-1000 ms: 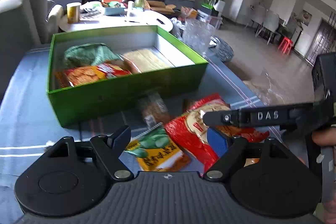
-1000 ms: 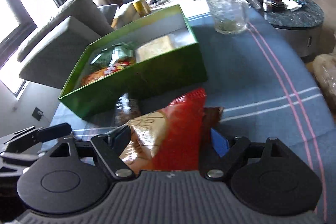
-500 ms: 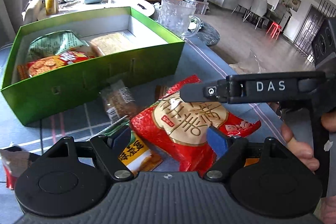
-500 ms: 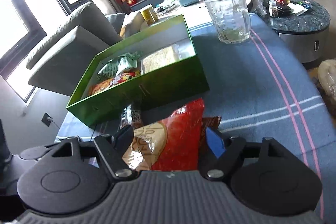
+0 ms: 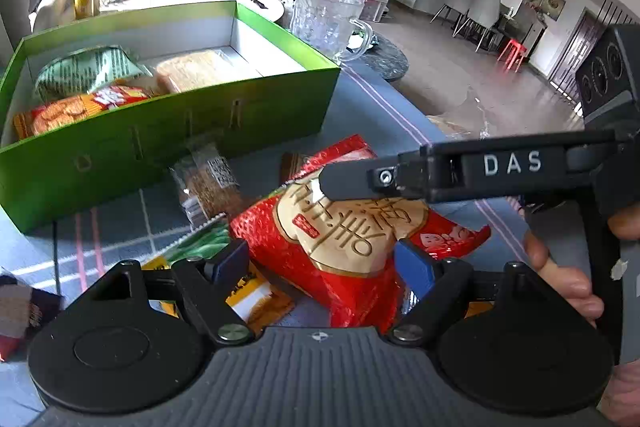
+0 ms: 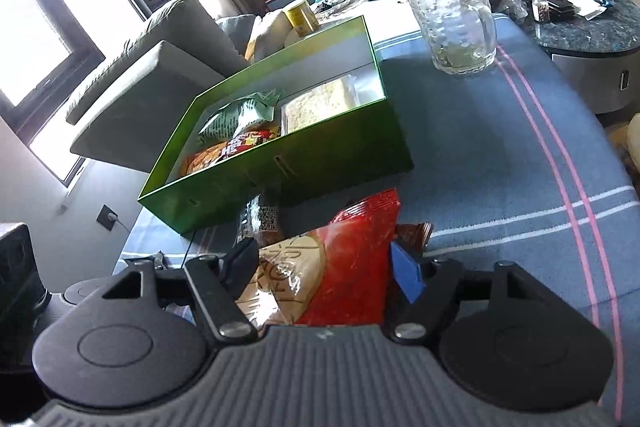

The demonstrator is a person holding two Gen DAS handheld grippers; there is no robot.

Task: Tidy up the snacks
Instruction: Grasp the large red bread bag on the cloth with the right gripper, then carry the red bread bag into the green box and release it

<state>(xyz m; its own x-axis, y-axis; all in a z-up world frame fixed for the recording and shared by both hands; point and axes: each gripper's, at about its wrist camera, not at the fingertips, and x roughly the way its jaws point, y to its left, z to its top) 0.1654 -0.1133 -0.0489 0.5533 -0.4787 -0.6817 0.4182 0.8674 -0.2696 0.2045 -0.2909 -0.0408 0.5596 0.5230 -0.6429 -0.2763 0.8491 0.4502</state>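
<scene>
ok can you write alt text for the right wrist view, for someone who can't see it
The right gripper straddles a red snack bag on a blue striped tablecloth, its fingers open on either side. Behind it is an open green box with several snacks inside, and further right a glass mug.

Right gripper (image 5: 348,183) finger: white letters "DAS".
Red snack bag (image 5: 352,239): large brown Chinese characters on a tan field, not clearly legible.
Clear-wrapped snack (image 5: 212,183): QR code on a white label.
Orange cracker pack (image 6: 232,147) inside the box: partial letters "HE".
</scene>
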